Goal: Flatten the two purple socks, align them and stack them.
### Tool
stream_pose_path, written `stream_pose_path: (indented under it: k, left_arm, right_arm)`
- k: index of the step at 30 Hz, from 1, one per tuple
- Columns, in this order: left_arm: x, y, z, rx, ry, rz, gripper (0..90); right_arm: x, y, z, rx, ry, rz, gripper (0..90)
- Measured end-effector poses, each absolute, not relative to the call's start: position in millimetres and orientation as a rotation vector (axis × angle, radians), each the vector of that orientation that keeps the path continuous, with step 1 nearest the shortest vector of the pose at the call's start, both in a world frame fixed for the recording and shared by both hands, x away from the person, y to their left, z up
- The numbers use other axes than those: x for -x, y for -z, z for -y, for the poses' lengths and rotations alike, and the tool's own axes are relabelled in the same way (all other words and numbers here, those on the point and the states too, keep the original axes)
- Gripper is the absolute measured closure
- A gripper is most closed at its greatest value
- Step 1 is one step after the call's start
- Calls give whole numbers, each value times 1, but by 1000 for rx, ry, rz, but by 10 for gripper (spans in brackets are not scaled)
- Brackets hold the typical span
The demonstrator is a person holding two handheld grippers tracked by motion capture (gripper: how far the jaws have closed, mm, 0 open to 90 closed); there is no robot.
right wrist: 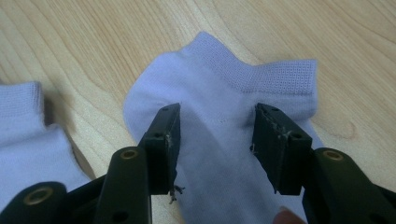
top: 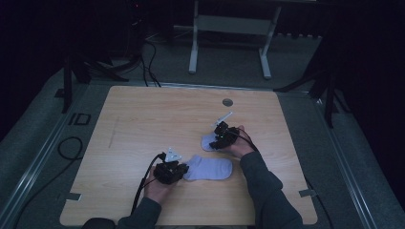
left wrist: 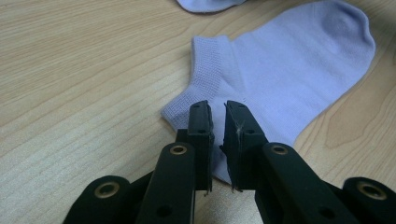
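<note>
You are holding your left tool [top: 175, 171] at the near edge of the table [top: 143, 119], its tips meeting the cuff end of the near sock [top: 210, 168]. In the left gripper view that pale lilac sock [left wrist: 289, 79] is lying flat, toe pointing away, and your tool [left wrist: 217, 122] is pinching a bit of the fabric just below the ribbed cuff, with the jaws nearly closed and only a thin slit showing between them. Your right tool [top: 220, 139] is sitting farther out on the table, over the second sock [top: 207, 142], which is lying just beyond the first and apart from it. In the right gripper view this tool [right wrist: 217, 133] is standing spread wide, one jaw on each side of the second sock [right wrist: 219, 93], both tips resting on the cloth without gripping it.
</note>
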State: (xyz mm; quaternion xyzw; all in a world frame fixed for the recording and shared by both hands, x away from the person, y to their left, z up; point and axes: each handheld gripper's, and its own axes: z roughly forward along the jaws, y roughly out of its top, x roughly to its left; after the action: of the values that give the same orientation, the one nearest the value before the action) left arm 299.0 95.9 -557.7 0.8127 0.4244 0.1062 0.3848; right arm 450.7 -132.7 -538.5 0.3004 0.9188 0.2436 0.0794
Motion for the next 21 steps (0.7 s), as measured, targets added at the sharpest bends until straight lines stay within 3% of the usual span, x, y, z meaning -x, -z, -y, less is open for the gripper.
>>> stream_pose_path:
  k: [9, 21]
  left_arm:
    - [-298, 558, -95, -2071, -274, -1073, 808]
    - [-298, 558, -94, -2074, -275, -1072, 806]
  right_arm:
    - [-450, 538, 132, -917, -720, -2739, 552]
    - [-451, 538, 138, -964, -737, -2702, 841]
